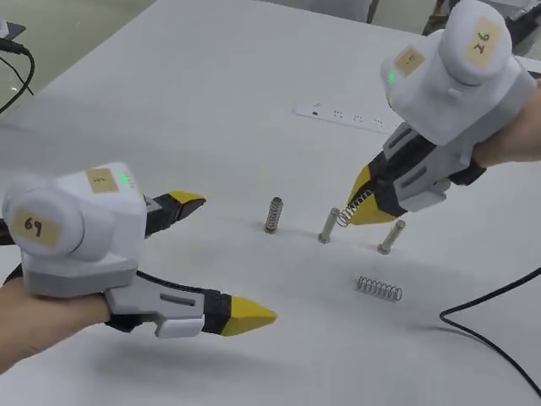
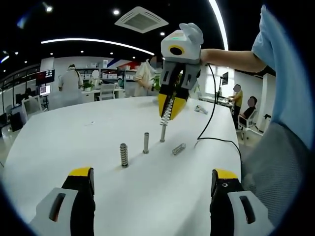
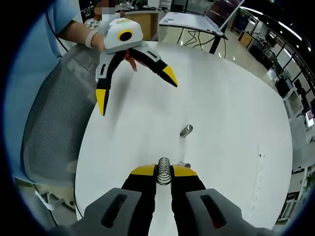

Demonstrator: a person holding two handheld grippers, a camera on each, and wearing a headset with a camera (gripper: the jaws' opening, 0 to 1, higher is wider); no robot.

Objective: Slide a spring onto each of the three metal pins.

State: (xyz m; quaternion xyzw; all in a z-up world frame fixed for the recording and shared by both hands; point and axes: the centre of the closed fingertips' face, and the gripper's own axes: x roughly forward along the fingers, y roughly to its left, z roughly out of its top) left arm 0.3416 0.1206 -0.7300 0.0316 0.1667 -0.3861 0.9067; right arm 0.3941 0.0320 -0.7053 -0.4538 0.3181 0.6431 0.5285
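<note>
The right tongs (image 1: 363,213) are closed on the held spring (image 1: 355,205), gripping it near its upper end so that it hangs slanted below the yellow tips. In the right gripper view its round coil end shows pinched between the two tips. The spring's lower end lies just beside the top of the middle pin (image 1: 328,225), and I cannot tell whether it has caught on the pin. All three pins stand upright in a short row around the middle of the white worktop (image 1: 211,101). The left pin (image 1: 273,215), the one nearest the worktop's left edge, already wears a fitted spring over its shaft. The right pin (image 1: 390,237) is bare, as is the shaft of the middle one. A loose spring (image 1: 378,288) lies flat on the worktop near the right pin, on the side toward the near edge and not touching it. The left tongs (image 1: 218,256) hover wide open above the near left part of the worktop, holding nothing, their tips pointing toward the row and well apart from it. A white power strip (image 1: 347,117) lies toward the far edge, and a black cable (image 1: 490,326) curls by the right edge.
</note>
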